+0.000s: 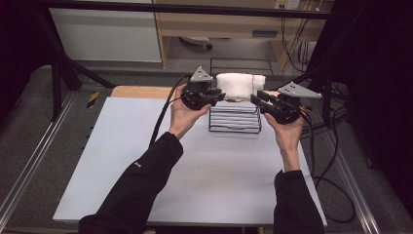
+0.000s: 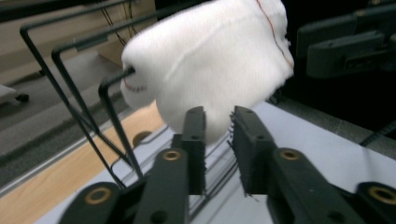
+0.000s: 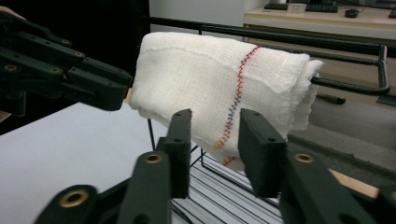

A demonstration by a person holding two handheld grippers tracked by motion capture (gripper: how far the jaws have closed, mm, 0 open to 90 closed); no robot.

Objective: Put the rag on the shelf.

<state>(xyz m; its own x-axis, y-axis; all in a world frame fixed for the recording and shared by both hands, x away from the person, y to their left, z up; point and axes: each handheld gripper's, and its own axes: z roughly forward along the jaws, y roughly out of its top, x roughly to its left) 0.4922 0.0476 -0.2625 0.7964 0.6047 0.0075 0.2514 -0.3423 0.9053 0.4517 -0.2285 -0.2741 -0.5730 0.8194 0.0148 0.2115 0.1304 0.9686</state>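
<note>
A folded white cloth [image 1: 238, 84] with a red stitched line hangs over the top rails of a black wire rack [image 1: 234, 119] at the far middle of the table. My left gripper [image 1: 220, 95] points at the cloth from the left, and my right gripper [image 1: 255, 97] from the right. In the left gripper view the jaws [image 2: 218, 116] stand apart just below the cloth [image 2: 210, 60], with nothing between them. The right gripper view shows its jaws [image 3: 215, 119] apart in front of the cloth [image 3: 219, 79], also empty.
The rack stands on a pale sheet [image 1: 146, 161] that covers the table, with a strip of wood [image 1: 141, 91] behind it. Cables [image 1: 331, 165] trail off the right side. Dark frame posts [image 1: 56, 73] rise at the far left.
</note>
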